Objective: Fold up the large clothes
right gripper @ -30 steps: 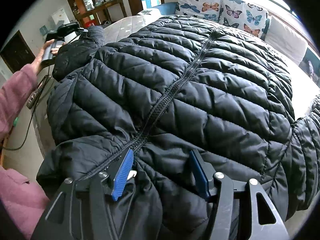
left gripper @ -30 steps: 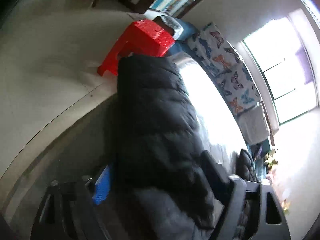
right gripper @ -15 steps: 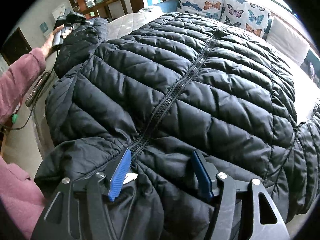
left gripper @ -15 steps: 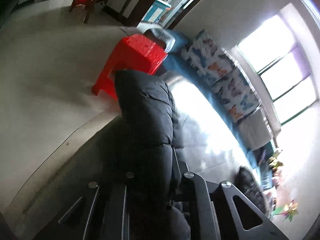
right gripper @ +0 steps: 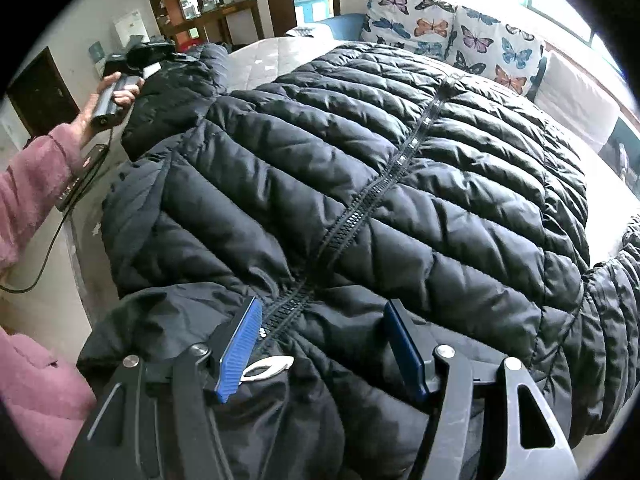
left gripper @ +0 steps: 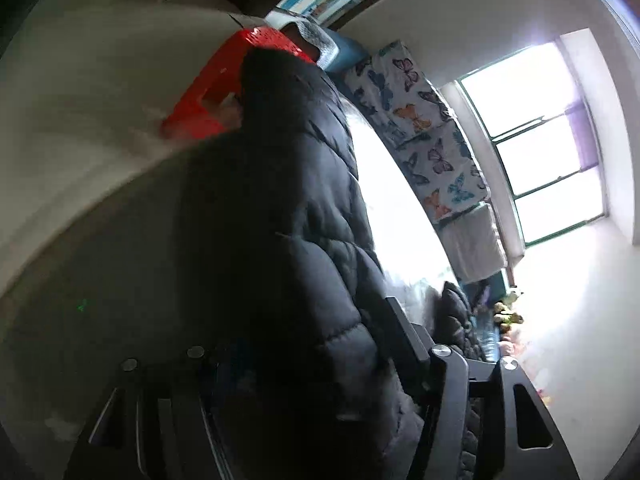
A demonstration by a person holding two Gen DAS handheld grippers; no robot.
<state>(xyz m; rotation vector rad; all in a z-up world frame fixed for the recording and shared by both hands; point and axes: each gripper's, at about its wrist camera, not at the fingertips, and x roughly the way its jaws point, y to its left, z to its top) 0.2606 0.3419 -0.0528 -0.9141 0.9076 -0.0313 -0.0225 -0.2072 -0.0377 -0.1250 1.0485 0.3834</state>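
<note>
A large black quilted puffer jacket lies spread front-up on the bed, its zipper running away from me. My right gripper is open, its blue pads either side of the zipper at the near collar end. My left gripper holds the jacket's left sleeve, which fills the space between its fingers; in the right wrist view that gripper sits at the sleeve's end, far left, the sleeve raised off the bed.
A red plastic stool stands on the floor by the bed. Butterfly-print pillows and a white pillow line the far edge under the window. A wooden cabinet stands at the back left. My pink sleeve is at left.
The left gripper has closed on the sleeve and lifted it up and inward over the bed edge. The right gripper has stayed open at the collar.
</note>
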